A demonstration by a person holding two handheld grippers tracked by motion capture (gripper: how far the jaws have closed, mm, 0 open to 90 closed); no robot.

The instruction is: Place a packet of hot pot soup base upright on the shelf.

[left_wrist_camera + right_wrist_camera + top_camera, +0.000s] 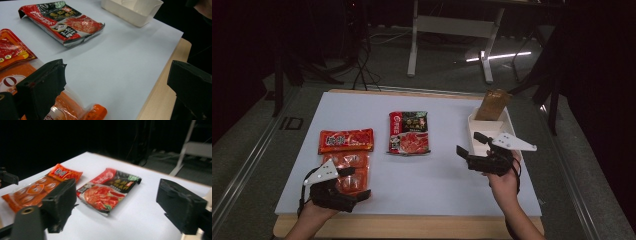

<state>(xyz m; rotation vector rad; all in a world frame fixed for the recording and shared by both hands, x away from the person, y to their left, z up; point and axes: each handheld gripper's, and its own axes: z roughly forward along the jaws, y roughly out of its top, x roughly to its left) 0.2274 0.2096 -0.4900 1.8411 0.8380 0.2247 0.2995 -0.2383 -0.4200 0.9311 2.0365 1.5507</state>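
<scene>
Three flat food packets lie on the white board (437,175): a red packet (346,140) at the left, an orange packet (354,165) just nearer than it, and a red-and-black packet (408,132) in the middle. My left gripper (357,183) stands open at the near right corner of the orange packet (75,110); one jaw hangs over it and bare board lies between the jaws. My right gripper (469,143) is open and holds nothing, just left of the white tray (504,125), and points toward the red-and-black packet (108,188).
A brown pouch (493,105) leans in the far end of the white tray (132,10). The board's wooden edge (412,225) runs along the near side. A white table frame (452,30) stands on the floor beyond the board.
</scene>
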